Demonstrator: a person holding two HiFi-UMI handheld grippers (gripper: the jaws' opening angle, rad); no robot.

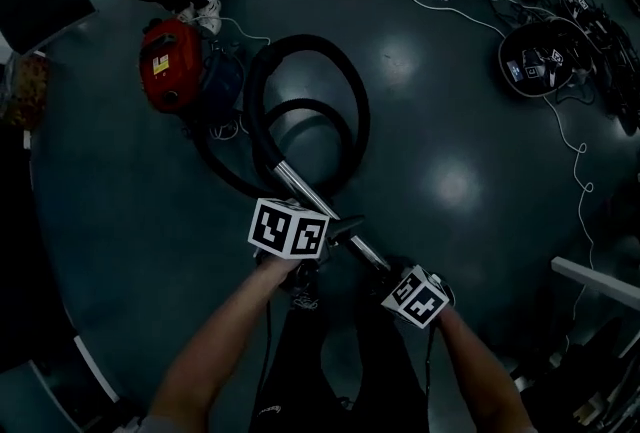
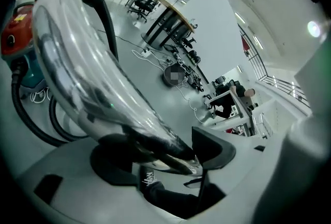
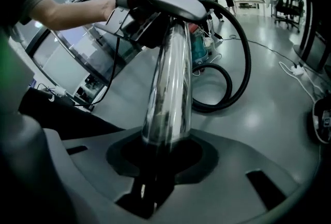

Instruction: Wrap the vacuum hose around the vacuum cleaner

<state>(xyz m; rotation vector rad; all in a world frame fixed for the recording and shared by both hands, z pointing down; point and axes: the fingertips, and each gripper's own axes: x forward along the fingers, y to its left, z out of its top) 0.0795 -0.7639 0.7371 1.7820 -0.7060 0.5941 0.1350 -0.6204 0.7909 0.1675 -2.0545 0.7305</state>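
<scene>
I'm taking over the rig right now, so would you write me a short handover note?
Left gripper: open, metal wand between its jaws, not clamped.
Right gripper: shut on the wand, nearer the person.
Black hose lies in loose loops on the floor beside the red vacuum cleaner.
Done: wand in hand.
Left: wind the hose around the cleaner.

Left gripper view's edge crops the vacuum cleaner (image 2: pixel 13 36); a marker cube (image 1: pixel 288 228) hides part of the tube (image 1: pixel 295 183).
</scene>
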